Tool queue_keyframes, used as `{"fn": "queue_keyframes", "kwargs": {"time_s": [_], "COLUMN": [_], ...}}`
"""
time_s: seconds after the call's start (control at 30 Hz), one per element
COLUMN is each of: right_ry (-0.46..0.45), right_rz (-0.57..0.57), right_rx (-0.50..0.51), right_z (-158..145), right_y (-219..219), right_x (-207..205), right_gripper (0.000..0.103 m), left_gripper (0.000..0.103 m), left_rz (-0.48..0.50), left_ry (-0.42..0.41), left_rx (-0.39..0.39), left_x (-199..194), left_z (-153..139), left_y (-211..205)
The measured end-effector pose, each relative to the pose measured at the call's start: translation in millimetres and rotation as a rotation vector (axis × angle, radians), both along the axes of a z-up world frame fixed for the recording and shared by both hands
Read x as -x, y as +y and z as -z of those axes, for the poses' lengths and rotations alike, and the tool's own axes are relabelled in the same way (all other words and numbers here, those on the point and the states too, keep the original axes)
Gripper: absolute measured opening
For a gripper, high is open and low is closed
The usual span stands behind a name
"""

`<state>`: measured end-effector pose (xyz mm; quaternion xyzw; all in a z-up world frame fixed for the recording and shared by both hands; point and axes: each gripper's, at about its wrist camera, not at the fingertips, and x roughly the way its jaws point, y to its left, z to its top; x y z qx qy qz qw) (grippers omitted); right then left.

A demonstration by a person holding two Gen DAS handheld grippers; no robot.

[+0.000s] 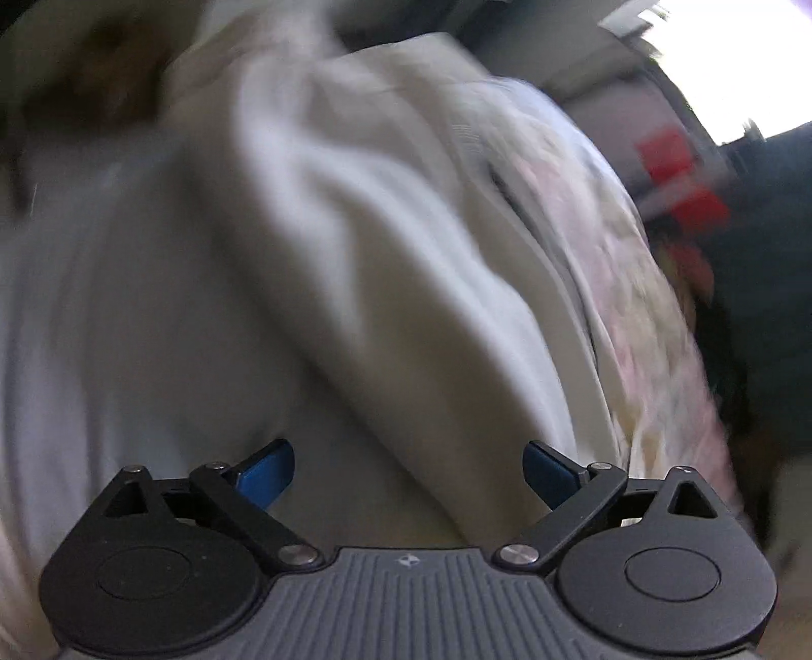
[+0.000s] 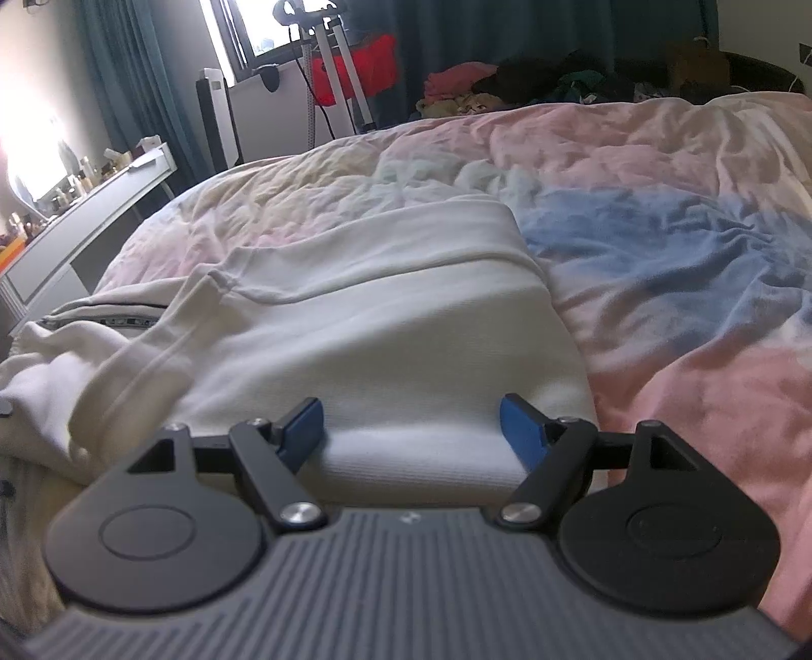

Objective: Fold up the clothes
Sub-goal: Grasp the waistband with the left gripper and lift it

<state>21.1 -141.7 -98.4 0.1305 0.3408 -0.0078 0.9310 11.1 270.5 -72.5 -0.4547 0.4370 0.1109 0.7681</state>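
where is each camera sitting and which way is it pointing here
Left wrist: sits on the left gripper, aimed close and blurred at a white garment; its open blue fingers show.
Right wrist: sits on the right gripper, looking low across the bed's pink and blue duvet toward the window and a clothes pile; its open fingers straddle the white garment.
Shared: the white garment, apparently the same one, and the duvet.
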Motion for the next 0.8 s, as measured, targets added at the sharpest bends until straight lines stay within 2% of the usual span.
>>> {"fn": "queue_keyframes", "kwargs": {"time_s": [0.1, 0.2, 0.3, 0.37, 0.4, 0.47, 0.5, 0.6, 0.7, 0.77, 0.8], "right_ry": [0.0, 0.002, -0.003, -0.03, -0.052, -0.084, -0.091, -0.073, -0.041, -0.039, -0.038], "right_rz": [0.003, 0.005, 0.014, 0.015, 0.005, -0.022, -0.037, -0.075, -0.089, -0.085, -0.081], "right_rx": [-0.003, 0.006, 0.008, 0.001, -0.008, -0.025, -0.023, 0.016, 0.059, 0.057, 0.052], "right_z": [0, 0, -1, -4, -6, -10, -11, -8, 1, 1, 1], "right_y": [0, 1, 2, 3, 3, 5, 7, 16, 22, 23, 23], "right_x": [0, 0, 0, 2, 5, 8, 8, 7, 3, 3, 3], "right_gripper": [0.078, 0.078, 0.078, 0.079, 0.079, 0.079, 0.079, 0.078, 0.078, 0.078, 0.078], "left_gripper": [0.097, 0.093, 0.087, 0.083, 0.08, 0.069, 0.067, 0.055, 0.044, 0.033, 0.031], "left_rz": [-0.11, -0.183, -0.25, -0.251, -0.262, -0.291, -0.306, -0.325, -0.312, -0.286, -0.267], "left_ry": [-0.052, -0.1, -0.159, -0.168, -0.164, -0.152, -0.146, -0.147, -0.162, -0.168, -0.184], "left_rx": [0.105, 0.077, -0.008, -0.105, -0.129, -0.161, -0.176, -0.2, -0.263, -0.378, -0.452], "left_x": [-3, -8, -15, -23, -26, -32, -35, -41, -47, -52, -55], "left_z": [11, 9, 3, 1, 1, 4, 5, 5, -2, -18, -30], "left_y": [22, 36, 48, 54, 57, 65, 68, 78, 75, 58, 45]}}
